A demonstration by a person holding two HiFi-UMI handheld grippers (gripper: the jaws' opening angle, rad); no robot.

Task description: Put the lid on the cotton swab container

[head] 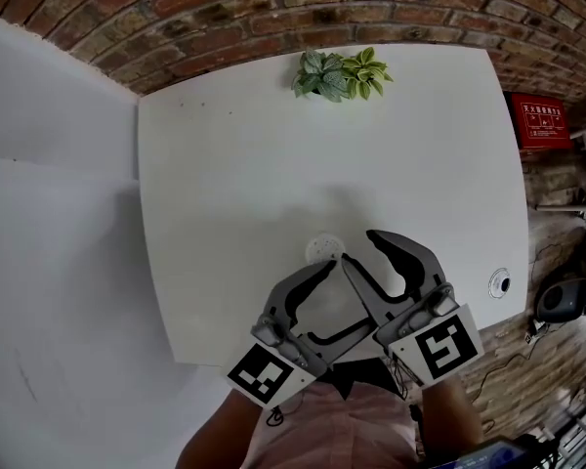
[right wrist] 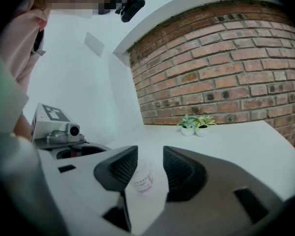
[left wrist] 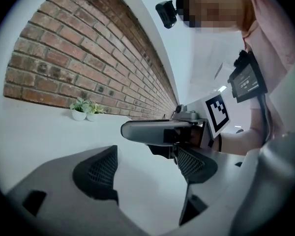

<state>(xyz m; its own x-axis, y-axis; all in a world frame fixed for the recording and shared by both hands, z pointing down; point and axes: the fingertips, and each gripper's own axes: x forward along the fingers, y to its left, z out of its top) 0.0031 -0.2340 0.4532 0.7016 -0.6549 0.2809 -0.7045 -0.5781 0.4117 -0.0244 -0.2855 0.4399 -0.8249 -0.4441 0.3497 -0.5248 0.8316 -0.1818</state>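
Observation:
The cotton swab container [head: 324, 249] is a small clear round tub with a white top and a pink label, standing on the white table [head: 273, 154] near its front edge. In the right gripper view the container [right wrist: 143, 181] shows low between the two dark pads, which stand apart without touching it. My right gripper [head: 359, 244] is open just to the right of the container. My left gripper [head: 350, 293] is open and empty, crossing under the right one. The left gripper view shows only bare tabletop between its pads [left wrist: 96, 173] and the right gripper [left wrist: 162, 132] ahead.
Two small potted plants [head: 340, 74] stand at the table's far edge against the brick wall. A round cable hole [head: 499, 282] sits at the table's right front corner. A red box [head: 539, 120] hangs on the wall to the right.

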